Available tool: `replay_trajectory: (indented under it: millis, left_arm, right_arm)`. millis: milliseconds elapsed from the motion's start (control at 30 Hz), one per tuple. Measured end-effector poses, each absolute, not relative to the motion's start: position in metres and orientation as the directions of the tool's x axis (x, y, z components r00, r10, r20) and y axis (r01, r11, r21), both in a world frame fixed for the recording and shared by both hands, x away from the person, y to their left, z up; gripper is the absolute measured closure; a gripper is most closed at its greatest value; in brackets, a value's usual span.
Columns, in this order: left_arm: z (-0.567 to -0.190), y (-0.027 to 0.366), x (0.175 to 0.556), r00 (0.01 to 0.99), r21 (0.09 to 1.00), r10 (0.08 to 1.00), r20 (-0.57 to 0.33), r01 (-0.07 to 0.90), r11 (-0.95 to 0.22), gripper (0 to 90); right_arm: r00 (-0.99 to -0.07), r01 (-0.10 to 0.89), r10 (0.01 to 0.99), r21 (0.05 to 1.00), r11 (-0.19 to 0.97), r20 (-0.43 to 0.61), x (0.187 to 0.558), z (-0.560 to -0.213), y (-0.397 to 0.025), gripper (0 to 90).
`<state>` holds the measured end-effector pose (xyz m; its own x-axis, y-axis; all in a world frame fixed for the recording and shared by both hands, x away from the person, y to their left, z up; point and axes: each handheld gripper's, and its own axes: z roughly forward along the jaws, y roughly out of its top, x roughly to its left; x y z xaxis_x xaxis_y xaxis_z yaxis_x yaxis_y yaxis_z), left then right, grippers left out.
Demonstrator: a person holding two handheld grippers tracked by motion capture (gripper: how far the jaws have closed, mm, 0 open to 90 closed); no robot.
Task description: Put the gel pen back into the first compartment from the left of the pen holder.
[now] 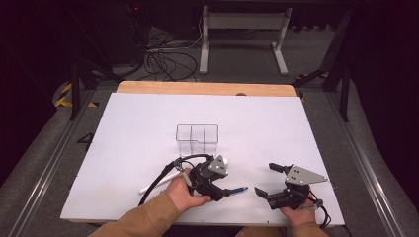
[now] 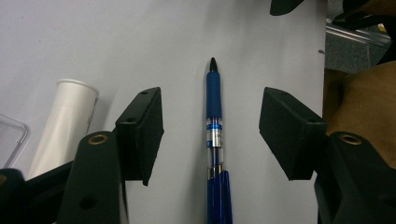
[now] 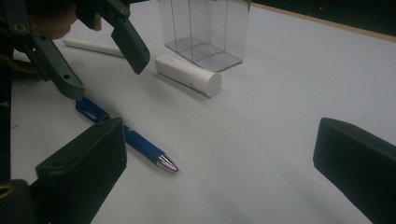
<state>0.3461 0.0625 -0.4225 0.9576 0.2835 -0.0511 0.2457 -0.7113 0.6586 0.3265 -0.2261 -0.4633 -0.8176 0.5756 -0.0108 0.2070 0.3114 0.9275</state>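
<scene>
Two hand-held grippers work at the lower edge of a white table (image 1: 148, 123) in the high view. At frame centre stands a clear plastic organizer box (image 1: 197, 134) with inner dividers, all compartments apparently unfilled. Lower centre, the left gripper (image 1: 223, 191) hangs over a blue pen (image 2: 214, 135); in the left gripper view its jaws stand wide apart, one on each side of the pen's barrel and clear of it, and the pen lies flat on the table. Lower right, the right gripper (image 1: 266, 180) hovers with jaws likewise spread wide and nothing between them. A short white cylinder (image 3: 188, 75) lies just in front of the box in the right gripper view, and a thin white stick (image 3: 92, 46) lies farther back at upper left. Judged from this layout, loading the box has hardly begun: the pen is bracketed but not yet gripped, and lifting and placing all three items remains.
</scene>
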Motion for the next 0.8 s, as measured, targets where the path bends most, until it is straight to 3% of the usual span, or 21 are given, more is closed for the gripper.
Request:
replay_trajectory:
  millis: [333,800]
  left_arm:
    - [-0.428,0.051,0.347,0.955,0.633,0.283,-0.092,0.276,-0.723,47.7]
    - [-0.44,0.041,0.348,0.952,0.57,0.301,-0.064,0.282,-0.772,54.5]
  right_arm:
    - [-0.816,0.205,0.578,0.929,0.308,-0.012,0.327,-0.464,-0.226,3.4]
    - [-0.816,0.204,0.578,0.929,0.31,-0.014,0.326,-0.464,-0.226,3.5]
